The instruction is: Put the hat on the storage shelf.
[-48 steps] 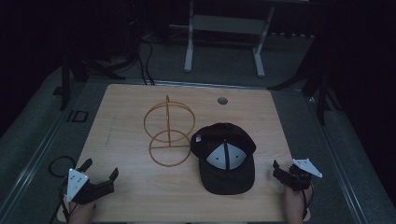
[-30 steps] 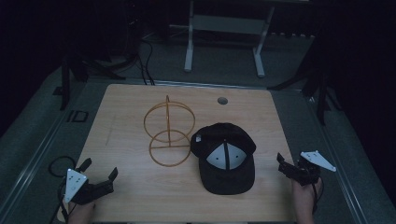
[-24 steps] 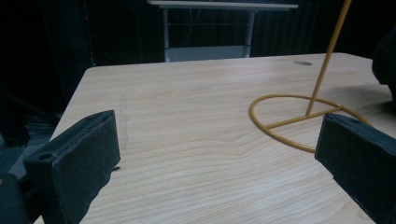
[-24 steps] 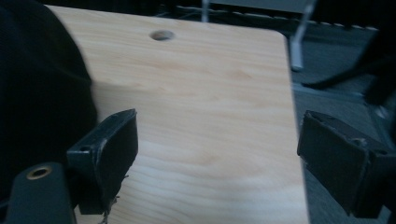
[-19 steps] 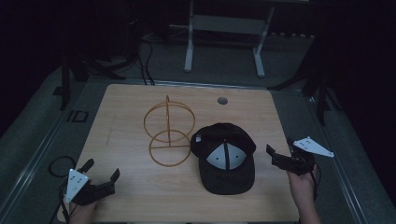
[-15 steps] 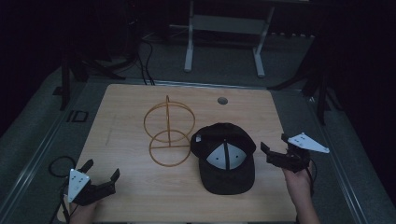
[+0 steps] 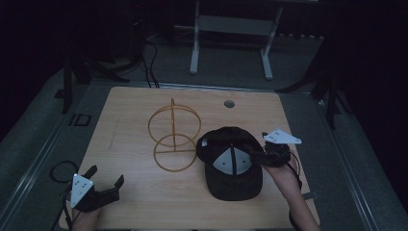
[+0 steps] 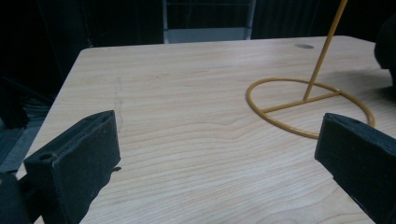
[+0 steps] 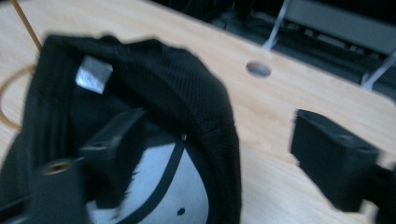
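Observation:
A black cap (image 7: 231, 166) lies upside down on the wooden table (image 7: 125, 120), its white inner panels showing. Left of it stands a yellow wire stand (image 7: 173, 137) made of two rings. My right gripper (image 7: 257, 155) is open at the cap's right side. In the right gripper view the cap's rim (image 9: 219, 121) runs between the jaws of the right gripper (image 9: 219, 128), one jaw over the cap's inside and the other over bare table. My left gripper (image 7: 106, 175) rests open near the front left corner. In its own view the left gripper (image 8: 217, 133) faces the stand's post (image 8: 321, 60).
A round cable hole (image 7: 229, 103) sits near the table's far edge. A grey metal frame (image 7: 231, 26) stands on the dark floor beyond. Cables (image 7: 149, 53) run across the floor at the back left.
My right gripper has moved from the table's right edge leftward and forward to the cap and now straddles its rim. The left gripper has stayed put.

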`<state>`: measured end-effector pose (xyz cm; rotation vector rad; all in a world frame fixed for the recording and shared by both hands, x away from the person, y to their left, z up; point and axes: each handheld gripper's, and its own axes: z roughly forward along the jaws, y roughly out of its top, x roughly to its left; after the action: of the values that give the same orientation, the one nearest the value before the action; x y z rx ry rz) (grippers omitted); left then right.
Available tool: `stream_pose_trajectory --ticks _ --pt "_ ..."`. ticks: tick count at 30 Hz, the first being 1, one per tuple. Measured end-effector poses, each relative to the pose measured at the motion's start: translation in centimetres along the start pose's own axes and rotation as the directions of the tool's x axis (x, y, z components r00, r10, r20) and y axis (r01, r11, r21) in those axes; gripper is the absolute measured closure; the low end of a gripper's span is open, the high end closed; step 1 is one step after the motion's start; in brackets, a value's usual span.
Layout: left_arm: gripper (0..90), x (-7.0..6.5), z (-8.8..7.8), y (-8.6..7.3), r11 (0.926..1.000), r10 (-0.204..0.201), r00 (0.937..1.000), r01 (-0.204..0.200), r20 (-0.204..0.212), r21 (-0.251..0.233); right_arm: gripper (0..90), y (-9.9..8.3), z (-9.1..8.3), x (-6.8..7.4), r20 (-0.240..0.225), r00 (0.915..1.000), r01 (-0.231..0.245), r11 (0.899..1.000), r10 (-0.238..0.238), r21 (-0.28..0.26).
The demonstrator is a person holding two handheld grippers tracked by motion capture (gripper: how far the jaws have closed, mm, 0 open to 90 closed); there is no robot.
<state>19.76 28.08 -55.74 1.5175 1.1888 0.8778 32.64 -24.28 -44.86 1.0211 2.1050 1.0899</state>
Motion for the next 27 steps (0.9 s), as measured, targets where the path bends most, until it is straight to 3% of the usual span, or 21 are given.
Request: stream_pose_trajectory --ticks 3,6,9,10,11,16,21,27 --pt "0.5 -0.1 0.1 0.0 0.9995 0.004 1.0000 -0.004 0.001 0.032 37.2 -0.1 1.1 0.0 -0.001 0.9999 -0.013 0.999 0.013 0.037" --pt "0.5 -0.1 0.2 0.0 0.9990 -0.013 0.9998 0.013 0.013 0.042 49.9 -0.2 2.2 0.3 0.040 0.9992 -0.005 0.997 0.002 0.083" --pt "0.5 -0.1 0.2 0.0 0.9988 -0.013 0.9998 0.012 0.018 0.047 71.9 -0.4 2.7 0.7 0.071 0.9972 0.016 0.992 -0.025 0.123" --pt "0.5 -0.1 0.2 0.0 0.9987 -0.011 0.9998 0.010 0.019 0.051 84.6 -0.4 2.9 0.8 0.091 0.9954 0.017 0.991 -0.029 0.134" --pt "0.5 -0.2 0.2 0.0 0.9985 -0.007 0.9998 0.006 0.018 0.054 87.1 -0.3 2.9 0.9 0.093 0.9951 0.019 0.989 -0.033 0.145" --pt "0.5 -0.5 0.3 0.0 0.9982 -0.006 0.9996 0.004 0.028 0.060 88.2 0.2 2.6 1.0 0.118 0.9929 -0.026 0.991 0.011 0.130" --pt "0.5 -0.7 0.3 0.0 0.9980 -0.008 0.9992 0.006 0.040 0.064 88.3 0.8 1.9 1.3 0.104 0.9938 -0.050 0.994 0.040 0.096" --pt "0.5 -1.5 0.3 0.2 0.9982 -0.006 0.9969 0.001 0.078 0.061 88.3 2.0 0.1 1.3 0.042 0.9948 -0.094 0.995 0.093 0.025"
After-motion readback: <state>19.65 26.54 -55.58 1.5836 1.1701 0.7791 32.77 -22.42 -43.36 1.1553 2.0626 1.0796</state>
